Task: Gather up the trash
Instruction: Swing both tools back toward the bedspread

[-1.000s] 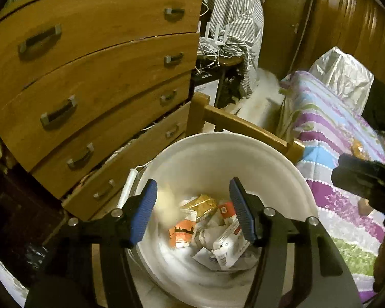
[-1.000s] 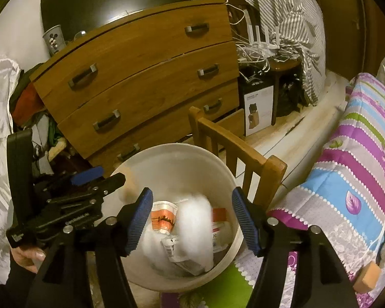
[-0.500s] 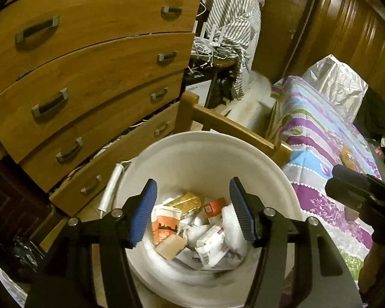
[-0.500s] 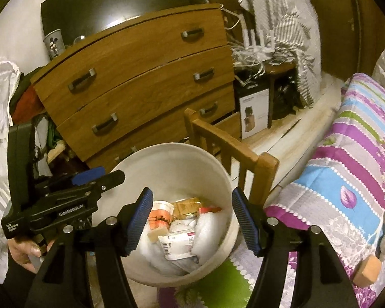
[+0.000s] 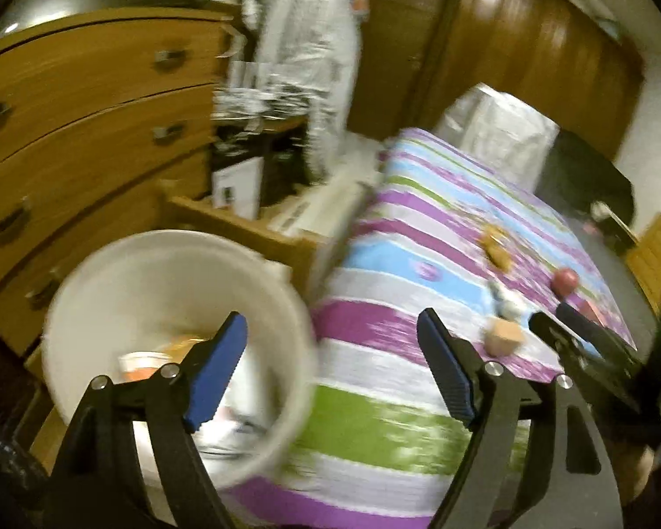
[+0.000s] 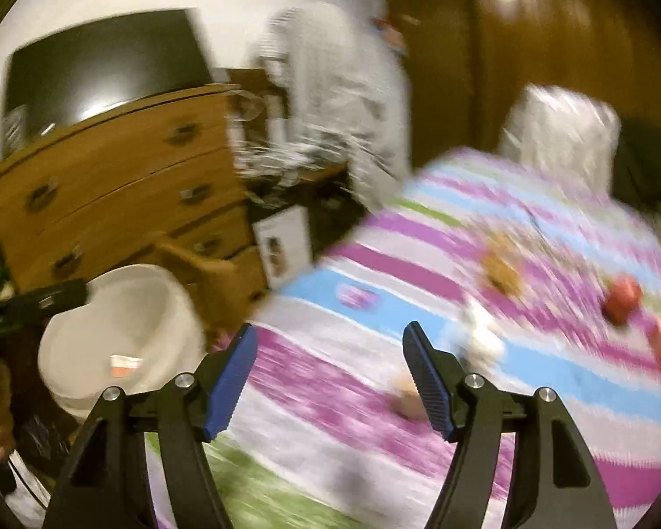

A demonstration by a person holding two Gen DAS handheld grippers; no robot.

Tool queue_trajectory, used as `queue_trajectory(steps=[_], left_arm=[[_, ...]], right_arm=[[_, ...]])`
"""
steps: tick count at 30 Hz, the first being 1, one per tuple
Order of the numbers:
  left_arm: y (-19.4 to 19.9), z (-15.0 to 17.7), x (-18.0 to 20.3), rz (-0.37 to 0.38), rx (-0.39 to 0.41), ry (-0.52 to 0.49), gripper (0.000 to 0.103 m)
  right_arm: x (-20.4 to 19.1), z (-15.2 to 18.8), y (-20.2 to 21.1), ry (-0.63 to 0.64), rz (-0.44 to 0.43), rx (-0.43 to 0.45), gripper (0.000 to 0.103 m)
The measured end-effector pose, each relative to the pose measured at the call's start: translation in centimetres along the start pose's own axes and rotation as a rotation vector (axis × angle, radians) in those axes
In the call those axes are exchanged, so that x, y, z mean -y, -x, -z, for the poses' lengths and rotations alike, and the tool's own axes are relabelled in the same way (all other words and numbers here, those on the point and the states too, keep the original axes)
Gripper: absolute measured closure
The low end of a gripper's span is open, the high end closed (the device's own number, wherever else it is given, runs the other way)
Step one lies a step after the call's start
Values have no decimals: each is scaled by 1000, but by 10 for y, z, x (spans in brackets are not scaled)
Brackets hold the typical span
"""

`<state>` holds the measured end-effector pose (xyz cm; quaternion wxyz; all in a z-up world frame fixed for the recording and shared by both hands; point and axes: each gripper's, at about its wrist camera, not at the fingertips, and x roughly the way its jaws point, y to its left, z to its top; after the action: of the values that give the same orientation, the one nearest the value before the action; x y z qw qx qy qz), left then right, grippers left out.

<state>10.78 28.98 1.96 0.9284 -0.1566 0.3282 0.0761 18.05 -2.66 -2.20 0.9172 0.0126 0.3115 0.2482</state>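
Note:
Both views are motion-blurred. A white bucket (image 5: 167, 282) with trash inside stands on the floor beside the bed; it also shows in the right wrist view (image 6: 123, 308). My left gripper (image 5: 335, 366) is open and empty, over the bed edge next to the bucket. My right gripper (image 6: 330, 374) is open and empty above the striped bedspread (image 6: 418, 264). On the bed lie a tan block (image 5: 504, 335), a yellowish wrapper (image 5: 495, 247), a red round item (image 6: 621, 297) and a white crumpled piece (image 6: 480, 335).
A wooden chest of drawers (image 5: 88, 132) stands behind the bucket, with a wooden chair back (image 5: 242, 229) between. A silver bag (image 5: 493, 132) sits at the bed's far end. Dark wardrobe doors (image 5: 506, 44) fill the back. The right gripper shows in the left wrist view (image 5: 595, 352).
Both grippers have swung right, away from above the bucket toward the bed. The bucket now sits at the left of both views. Both jaws stay open.

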Motion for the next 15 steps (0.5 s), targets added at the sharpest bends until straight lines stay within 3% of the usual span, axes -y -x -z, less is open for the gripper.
queue_trajectory(steps=[4,9,15], left_arm=[[-36,20,59,55,-59,-151,25],[-95,40,122,153,-155,-291,25],[-154,42,174,218,-216,-337,25]], right_arm=[[86,11,-10,-138,-7,-97,33],[138,7,-52,-215,-149,-210,33],[179,-2,-57,-323,-187,-144,33]])
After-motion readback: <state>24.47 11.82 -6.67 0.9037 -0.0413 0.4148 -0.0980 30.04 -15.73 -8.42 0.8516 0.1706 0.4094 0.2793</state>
